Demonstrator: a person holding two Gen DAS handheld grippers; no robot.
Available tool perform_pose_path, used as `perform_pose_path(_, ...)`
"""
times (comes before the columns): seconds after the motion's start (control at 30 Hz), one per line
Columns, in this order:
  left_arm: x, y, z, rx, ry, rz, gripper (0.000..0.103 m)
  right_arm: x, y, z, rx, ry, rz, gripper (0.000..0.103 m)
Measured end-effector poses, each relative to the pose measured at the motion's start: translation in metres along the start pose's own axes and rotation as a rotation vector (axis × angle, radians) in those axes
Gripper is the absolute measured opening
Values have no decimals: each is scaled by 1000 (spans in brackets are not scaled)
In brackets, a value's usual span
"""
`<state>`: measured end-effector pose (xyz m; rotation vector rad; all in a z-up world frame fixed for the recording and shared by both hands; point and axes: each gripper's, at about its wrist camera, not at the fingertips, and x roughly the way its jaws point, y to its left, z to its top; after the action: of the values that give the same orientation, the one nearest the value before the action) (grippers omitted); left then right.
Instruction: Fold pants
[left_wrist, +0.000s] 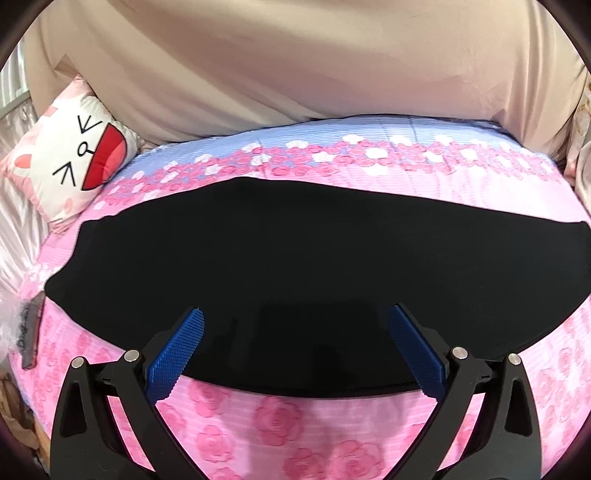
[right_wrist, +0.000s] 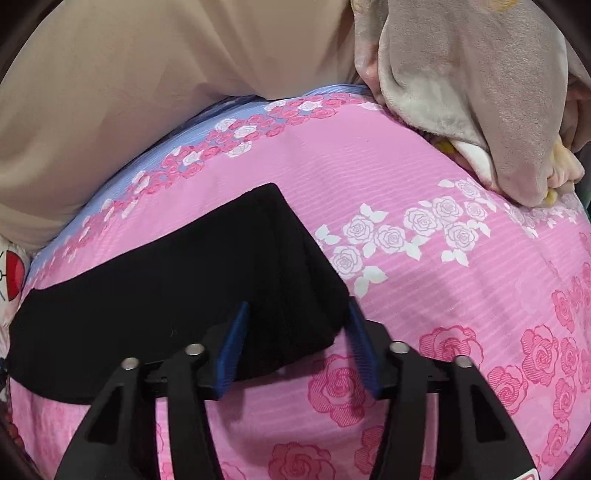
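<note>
Black pants (left_wrist: 295, 266) lie flat as a long folded strip across the pink rose-print bed cover (left_wrist: 280, 424). My left gripper (left_wrist: 295, 314) is open, its blue pads spread wide above the near edge of the pants, holding nothing. In the right wrist view the right end of the pants (right_wrist: 207, 280) lies folded in layers. My right gripper (right_wrist: 297, 306) is open with its blue pads on either side of the pants' near right corner, not closed on it.
A white cat-face cushion (left_wrist: 70, 155) lies at the far left. Beige fabric (left_wrist: 295, 62) rises behind the bed. A grey plush blanket (right_wrist: 480, 92) is heaped at the far right. A dark flat item (left_wrist: 29, 332) lies at the left bed edge.
</note>
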<state>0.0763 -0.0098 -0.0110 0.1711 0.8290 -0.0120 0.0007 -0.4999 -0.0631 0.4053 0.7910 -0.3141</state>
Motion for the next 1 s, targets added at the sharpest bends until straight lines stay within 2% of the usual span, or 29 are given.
perform_pose_path(0.03,0,2,-1,5,0,11,98,1,-2,1,23,4,28,19)
perform_pose_path(0.07,1,5,-2,13,3,20,98,2,-3,1,61,9,67,18)
perform_pose_path(0.17,2,15,-6,14,6,30,98,-4,9,0,72,-9,50,18)
perform_pose_path(0.27,1,31,-10,-3,3,29,98,-13,20,2,101,-30,92,18)
perform_pose_path(0.33,3,41,-12,-10,4,38,98,-23,29,7,133,-44,155,18)
perform_pose_path(0.37,3,47,-13,-16,2,45,98,-32,41,11,148,-57,226,18)
perform_pose_path(0.43,4,57,-17,-32,1,49,98,-47,69,19,127,-69,338,18)
perform_pose_path(0.53,7,75,-21,-74,16,34,98,-65,146,27,1,-60,501,19)
perform_pose_path(0.6,7,86,-24,-102,20,36,98,-64,210,25,-88,-16,627,19)
perform_pose_path(0.7,4,102,-29,-127,20,53,98,-43,294,7,-196,76,753,19)
perform_pose_path(0.77,0,113,-32,-138,16,65,98,-25,338,-10,-264,125,784,19)
perform_pose_path(0.87,-4,131,-36,-162,14,81,98,14,392,-42,-346,228,781,20)
perform_pose_path(1.0,-2,151,-42,-200,25,93,98,56,427,-87,-436,367,725,29)
